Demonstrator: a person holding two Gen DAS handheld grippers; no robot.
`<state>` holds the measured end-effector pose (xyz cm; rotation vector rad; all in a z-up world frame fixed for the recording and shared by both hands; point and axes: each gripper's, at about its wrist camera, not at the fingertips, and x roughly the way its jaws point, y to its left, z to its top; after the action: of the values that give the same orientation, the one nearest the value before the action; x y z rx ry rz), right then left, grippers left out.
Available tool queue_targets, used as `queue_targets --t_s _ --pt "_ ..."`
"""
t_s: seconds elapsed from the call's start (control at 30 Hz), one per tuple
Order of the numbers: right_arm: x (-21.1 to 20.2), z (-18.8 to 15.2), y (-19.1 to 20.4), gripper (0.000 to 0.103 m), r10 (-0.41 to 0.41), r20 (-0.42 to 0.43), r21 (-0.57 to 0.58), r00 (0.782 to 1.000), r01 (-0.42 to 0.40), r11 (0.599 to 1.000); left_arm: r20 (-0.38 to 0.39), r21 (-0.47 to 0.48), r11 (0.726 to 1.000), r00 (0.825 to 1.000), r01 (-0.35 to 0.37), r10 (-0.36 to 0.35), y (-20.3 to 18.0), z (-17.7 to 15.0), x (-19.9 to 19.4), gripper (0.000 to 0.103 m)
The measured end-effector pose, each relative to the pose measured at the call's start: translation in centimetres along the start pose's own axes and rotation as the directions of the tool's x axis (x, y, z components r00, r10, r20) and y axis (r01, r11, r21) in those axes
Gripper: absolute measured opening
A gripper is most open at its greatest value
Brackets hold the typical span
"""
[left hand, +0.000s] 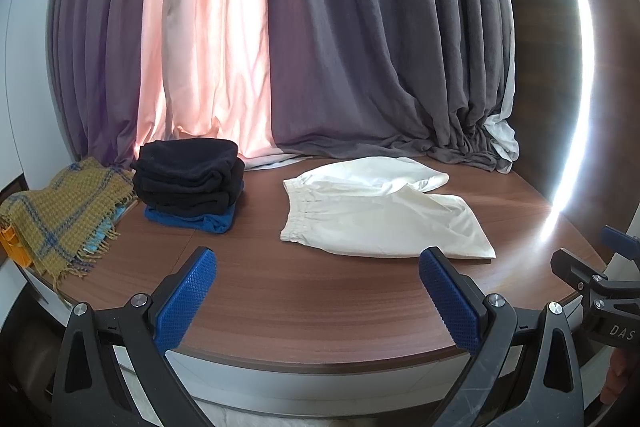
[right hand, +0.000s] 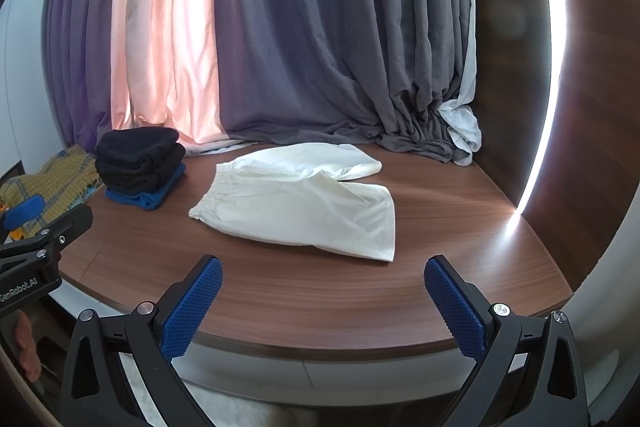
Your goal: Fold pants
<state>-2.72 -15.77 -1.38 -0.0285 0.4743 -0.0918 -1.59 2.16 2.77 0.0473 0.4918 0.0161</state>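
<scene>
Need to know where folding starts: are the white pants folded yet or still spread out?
Spread out. The white pants lie flat on the table, both legs apart and waistband showing, no fold made; neither claw touches them.

We see cream-white shorts on a brown wood-grain desk, a stack of black folded clothes over a blue one, a mustard blanket with blue plaid lines, grey and pale pink curtains, and blue diamond-textured pads on black jaws
</scene>
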Motion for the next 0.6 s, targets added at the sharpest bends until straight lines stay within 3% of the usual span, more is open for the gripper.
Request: queue_targets --t_s 0.6 --pt "2.4 0.7 0.7 0.102 -0.001 -0.045 0.005 0.999 0.001 1.000 -0.038 0.010 1.000 0.999 0.004 -0.003 1.0 0.3 3.4 0.103"
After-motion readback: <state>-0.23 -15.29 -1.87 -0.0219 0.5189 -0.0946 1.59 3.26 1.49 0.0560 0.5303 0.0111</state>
